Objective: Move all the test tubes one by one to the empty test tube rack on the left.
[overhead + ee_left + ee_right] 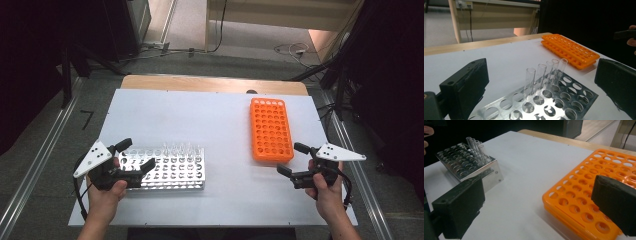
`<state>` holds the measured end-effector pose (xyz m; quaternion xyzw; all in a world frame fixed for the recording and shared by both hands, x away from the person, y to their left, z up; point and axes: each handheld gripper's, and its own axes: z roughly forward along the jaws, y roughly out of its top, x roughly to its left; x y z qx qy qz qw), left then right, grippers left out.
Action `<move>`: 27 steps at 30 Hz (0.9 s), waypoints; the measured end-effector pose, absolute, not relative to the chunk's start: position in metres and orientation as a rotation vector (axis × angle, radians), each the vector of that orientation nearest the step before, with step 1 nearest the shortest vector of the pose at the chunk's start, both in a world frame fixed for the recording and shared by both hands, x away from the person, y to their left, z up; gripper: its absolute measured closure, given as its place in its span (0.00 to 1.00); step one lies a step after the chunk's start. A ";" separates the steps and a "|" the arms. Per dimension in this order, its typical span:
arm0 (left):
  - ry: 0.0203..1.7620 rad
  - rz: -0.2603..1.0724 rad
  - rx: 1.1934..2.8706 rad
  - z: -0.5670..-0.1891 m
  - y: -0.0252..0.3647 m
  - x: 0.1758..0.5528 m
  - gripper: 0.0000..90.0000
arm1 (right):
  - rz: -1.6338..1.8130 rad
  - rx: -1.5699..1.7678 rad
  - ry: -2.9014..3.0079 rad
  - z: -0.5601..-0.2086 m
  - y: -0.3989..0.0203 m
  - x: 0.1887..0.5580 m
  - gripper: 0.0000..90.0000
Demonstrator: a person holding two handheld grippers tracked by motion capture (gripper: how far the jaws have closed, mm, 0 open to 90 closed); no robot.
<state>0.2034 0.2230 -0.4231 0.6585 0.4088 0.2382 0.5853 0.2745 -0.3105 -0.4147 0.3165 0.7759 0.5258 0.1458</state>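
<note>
metal rack (167,170): high view, near left on the white sheet (210,120), clear tubes (182,149) in its far row.
orange rack (271,129): far right.
left gripper (134,156): over the metal rack's left end, jaws wide apart, holding nothing.
right gripper (290,159): just near-right of the orange rack, jaws wide apart, holding nothing.
left gripper view: tubes (541,75) upright between the spread jaws, untouched.
right gripper view: orange rack (594,195) corner between the spread jaws.

Right gripper (536,210) jaws wide apart, nothing between; orange rack (596,195) near right, metal rack (467,166) with tubes far left on desk (531,165).
</note>
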 end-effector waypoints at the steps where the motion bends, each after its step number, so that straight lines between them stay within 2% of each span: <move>1: 0.958 0.556 1.535 -0.425 0.225 0.202 0.00 | 1.508 0.917 2.230 -0.416 -0.314 0.273 0.00; 19: 0.967 0.582 1.537 -0.447 0.244 0.183 0.00 | 1.479 1.068 2.125 -0.450 -0.378 0.265 0.00; 27: 0.984 0.588 1.525 -0.455 0.249 0.185 0.00 | 1.477 1.088 2.086 -0.457 -0.385 0.267 0.00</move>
